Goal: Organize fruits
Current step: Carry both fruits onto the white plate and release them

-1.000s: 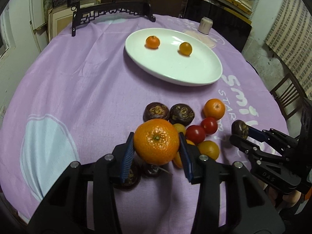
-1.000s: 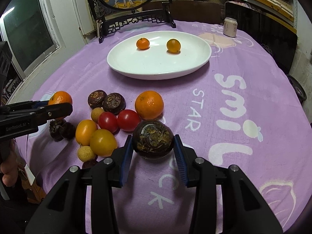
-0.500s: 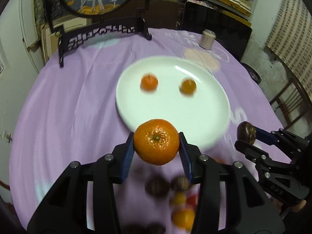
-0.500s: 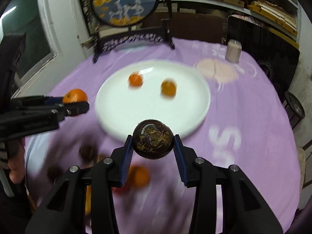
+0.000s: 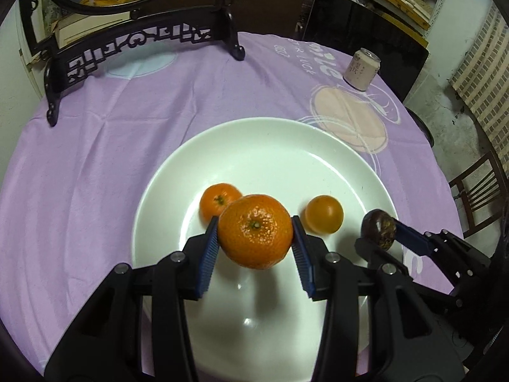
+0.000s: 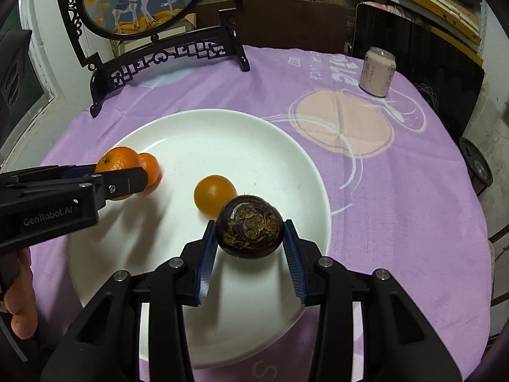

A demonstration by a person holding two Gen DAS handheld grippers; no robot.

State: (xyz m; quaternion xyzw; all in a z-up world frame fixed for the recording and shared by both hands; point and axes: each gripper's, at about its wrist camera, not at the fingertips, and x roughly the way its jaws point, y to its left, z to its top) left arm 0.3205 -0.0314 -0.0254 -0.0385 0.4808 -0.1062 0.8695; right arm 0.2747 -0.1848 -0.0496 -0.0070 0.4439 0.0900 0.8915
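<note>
The left hand-held gripper [image 5: 255, 235] is clamped on a mandarin orange [image 5: 255, 231], pebbly bright skin with the green stem nub facing the camera, held up over the white plate [image 5: 261, 146]. The right hand-held gripper [image 6: 249, 231] is squeezing a dark purple-brown round fruit [image 6: 249, 226], glossy with tan crusty patches on top, also above the plate toward its 4 o'clock side. On the plate sit a smaller mandarin [image 5: 218, 199] at about 9 o'clock and a smooth orange-yellow fruit [image 6: 214, 194] near the middle. Purple cloth [image 6: 397, 191] covers the surface, and a pale drink can [image 6: 378, 71] stands at 1 o'clock.
</note>
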